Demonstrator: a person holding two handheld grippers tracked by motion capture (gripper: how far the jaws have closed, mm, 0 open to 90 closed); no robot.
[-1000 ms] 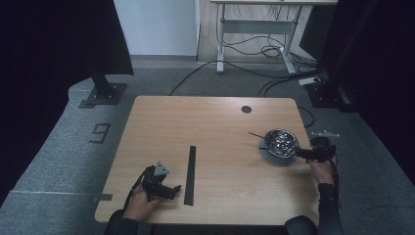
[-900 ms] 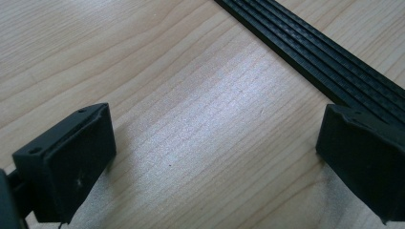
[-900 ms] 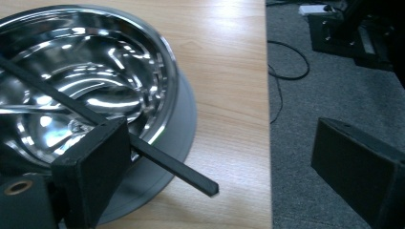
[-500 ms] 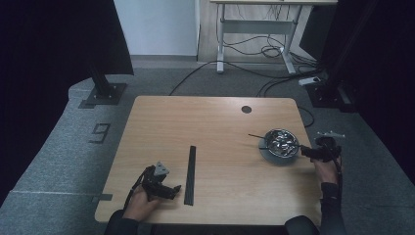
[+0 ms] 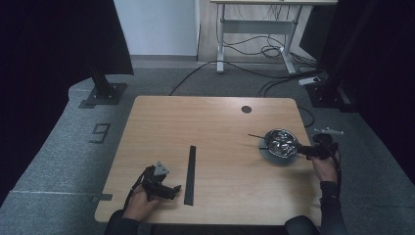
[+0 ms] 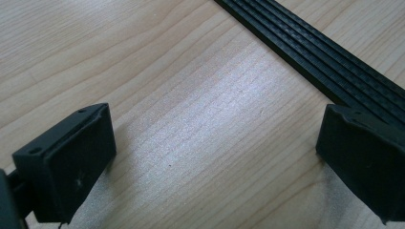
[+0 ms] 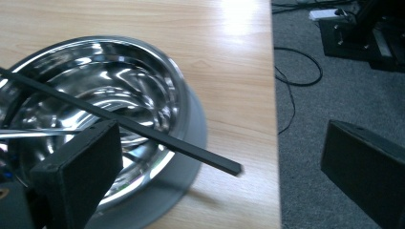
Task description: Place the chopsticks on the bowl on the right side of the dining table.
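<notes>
So there's a light wooden tabletop (image 5: 215, 127) with two things that matter on it. First is a flat black strip (image 5: 190, 174) lying near the middle, a bit toward the near edge. Its long axis runs near-to-far, pretty much straight, with the near end almost at the front edge. Up close in the left gripper view the strip (image 6: 315, 52) has lengthwise ridges and a woven, carbon-looking texture.

The left tongs (image 5: 169, 188) sit low on the tabletop just left of the strip's near end, held in the person's left hand (image 5: 139, 203), with a grey three-cornered plate on top. The jaws are spread wide with only bare wood between them, so released, grasping nothing. One jaw sits right next to the strip; can't tell if it touches.

Over on the right side, close to the right edge, there's a shiny steel bowl (image 5: 280, 142) sitting on a grey round plate (image 5: 274, 157). A thin black stick (image 7: 124, 123) lies across the bowl, resting on the rim, with one end poking out past the bowl over the tabletop. In the high view it points left.

The right tongs (image 5: 303, 151) are at the bowl's right side, jaws apart and released, one jaw over the bowl, the other out past the tabletop edge above the grey carpet (image 7: 315, 143).
</notes>
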